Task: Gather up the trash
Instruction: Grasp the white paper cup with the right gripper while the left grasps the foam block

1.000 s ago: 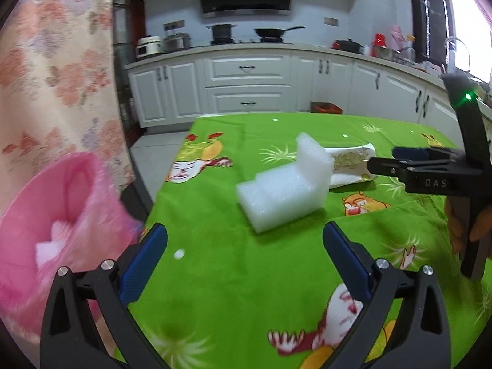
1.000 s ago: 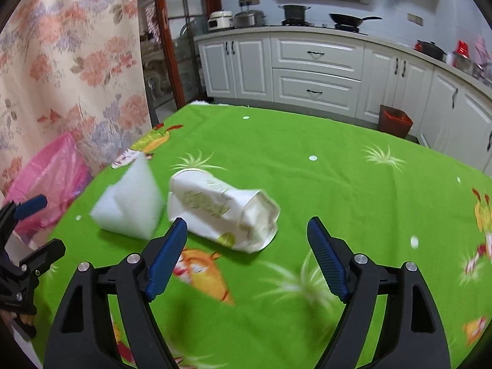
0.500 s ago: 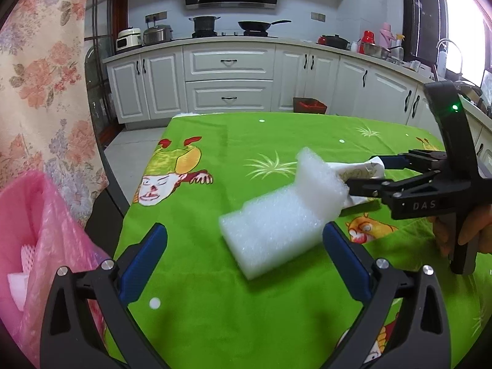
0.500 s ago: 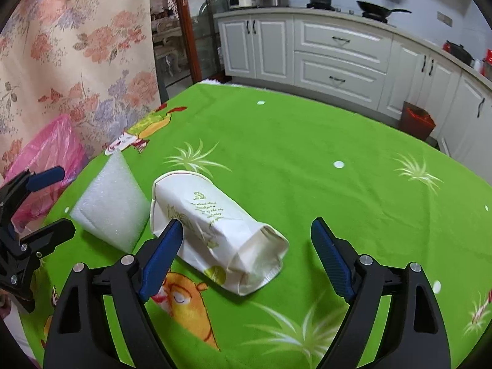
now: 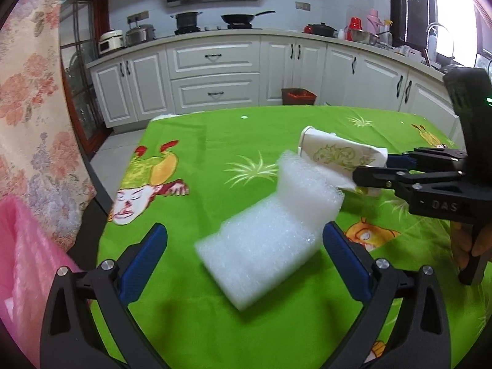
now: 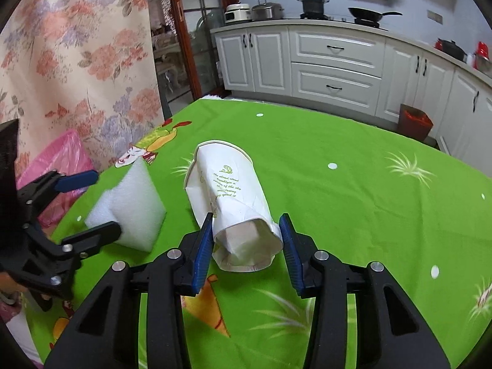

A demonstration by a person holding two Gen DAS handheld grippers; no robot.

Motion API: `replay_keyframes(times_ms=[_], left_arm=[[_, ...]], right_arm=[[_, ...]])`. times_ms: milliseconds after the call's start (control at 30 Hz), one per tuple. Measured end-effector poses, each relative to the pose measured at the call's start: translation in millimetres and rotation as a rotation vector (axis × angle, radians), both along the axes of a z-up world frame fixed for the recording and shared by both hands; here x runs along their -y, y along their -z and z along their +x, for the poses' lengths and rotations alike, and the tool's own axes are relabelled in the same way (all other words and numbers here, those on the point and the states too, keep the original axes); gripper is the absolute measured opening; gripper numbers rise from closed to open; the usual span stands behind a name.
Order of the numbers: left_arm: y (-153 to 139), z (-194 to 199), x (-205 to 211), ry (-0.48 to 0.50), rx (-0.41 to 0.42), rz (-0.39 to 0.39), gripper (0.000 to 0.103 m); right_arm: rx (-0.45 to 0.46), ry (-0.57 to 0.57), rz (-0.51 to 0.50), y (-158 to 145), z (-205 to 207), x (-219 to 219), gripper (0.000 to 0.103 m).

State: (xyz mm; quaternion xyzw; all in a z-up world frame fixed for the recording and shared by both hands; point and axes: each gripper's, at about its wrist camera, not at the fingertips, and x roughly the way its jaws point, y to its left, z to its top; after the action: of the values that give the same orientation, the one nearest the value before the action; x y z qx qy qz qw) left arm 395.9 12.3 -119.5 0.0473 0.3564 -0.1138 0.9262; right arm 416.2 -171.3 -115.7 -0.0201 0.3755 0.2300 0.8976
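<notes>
A crumpled white paper cup lies on the green tablecloth, its open end toward me. My right gripper is closing its jaws on that end, and both blue pads touch the cup's sides. The left wrist view shows the same grip on the cup by the right gripper. A white foam block, bent into an L, rests left of the cup. My left gripper is open, its fingers either side of the foam's near end without touching it.
A pink plastic bag hangs beside the table's left edge, in front of a floral curtain. White kitchen cabinets and a small red bin stand beyond the table's far edge. A hand holds the right gripper's handle.
The right jaws went from wide open to closed against the cup's near end. The left gripper moved in toward the foam block, which now sits between its fingers.
</notes>
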Motion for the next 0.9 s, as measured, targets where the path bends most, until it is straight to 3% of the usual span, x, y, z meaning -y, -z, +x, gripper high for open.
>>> replay_keyframes(times_ms=[167,300,467,567,733,800,900], left_arm=[[3.6,4.8,12.6,0.051,-0.039,-0.019,0.094],[1.0,-6.8,28.5,0.084,-0.028,-0.016,0.071],[2.0,-15.0,34.4,0.087,-0.032,-0.014,0.069],[4.6,-14.3,36.9,0.097,-0.059,-0.031,0.08],[7.5,-11.3,49.7,0.083,-0.051,0.018,0.081],[4.7,-12.7,54.7,0.054,-0.022,0.052,0.062],[1.2,-21.2,61.6,0.031,0.018,0.093,0.06]], right_arm=[[0.011,0.047,0.017,-1.9,-5.2,6.7,0.041],[0.006,0.09,0.041,-2.0,-6.8,19.2,0.041],[0.008,0.116,0.04,-1.3,-12.4,28.8,0.041],[0.002,0.129,0.049,0.3,-19.4,34.8,0.041],[0.0,0.141,0.063,0.1,-31.7,42.9,0.041],[0.003,0.144,0.062,0.0,-37.4,45.8,0.041],[0.019,0.153,0.069,-2.6,-48.0,51.3,0.041]])
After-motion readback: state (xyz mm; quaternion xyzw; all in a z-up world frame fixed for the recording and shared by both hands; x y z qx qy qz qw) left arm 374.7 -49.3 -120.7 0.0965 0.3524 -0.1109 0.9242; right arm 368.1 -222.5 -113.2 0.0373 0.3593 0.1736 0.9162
